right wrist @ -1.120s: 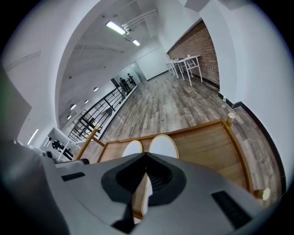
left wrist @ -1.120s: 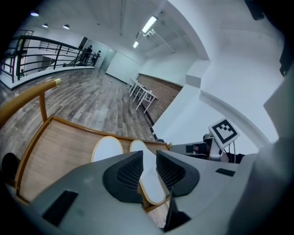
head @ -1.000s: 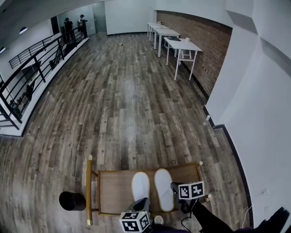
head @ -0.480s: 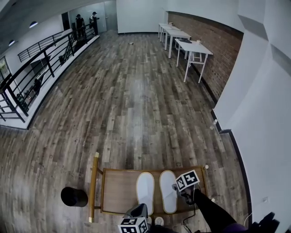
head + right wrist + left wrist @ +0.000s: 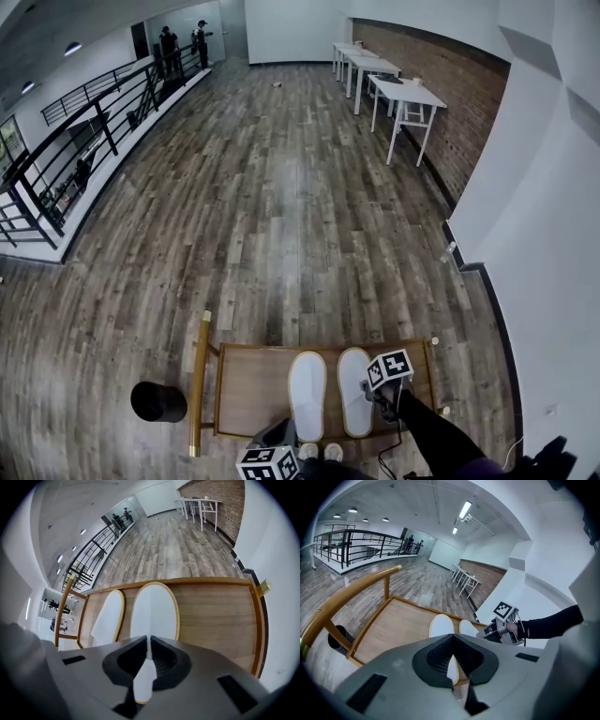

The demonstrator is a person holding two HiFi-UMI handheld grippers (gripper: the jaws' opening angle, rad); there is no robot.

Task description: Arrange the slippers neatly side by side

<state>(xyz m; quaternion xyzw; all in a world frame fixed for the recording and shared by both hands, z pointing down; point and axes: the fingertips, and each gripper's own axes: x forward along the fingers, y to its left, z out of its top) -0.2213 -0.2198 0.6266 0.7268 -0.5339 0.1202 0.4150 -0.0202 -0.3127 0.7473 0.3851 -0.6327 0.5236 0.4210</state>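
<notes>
Two white slippers lie side by side on a low wooden tray table (image 5: 246,380): the left slipper (image 5: 307,395) and the right slipper (image 5: 352,386). My right gripper (image 5: 372,397) points steeply down over the right slipper (image 5: 154,606). Its jaws (image 5: 148,639) have just been closing to a thin slit, with white slipper material between the tips. The left slipper (image 5: 108,616) lies beside it. My left gripper (image 5: 279,437) hangs at the near edge, behind the left slipper (image 5: 440,626), shut with nothing in it (image 5: 452,656). From there the right gripper (image 5: 487,631) shows beside the right slipper (image 5: 467,627).
The tray has a raised golden frame (image 5: 201,375). A black round bin (image 5: 157,401) stands on the floor to its left. White tables (image 5: 403,92) line the brick wall at the far right, a black railing (image 5: 80,141) runs along the left, and people (image 5: 183,39) stand far off.
The right gripper has sunk and tipped downward onto the right slipper. The left gripper has slid a little along the tray's near edge. Both slippers lie as before.
</notes>
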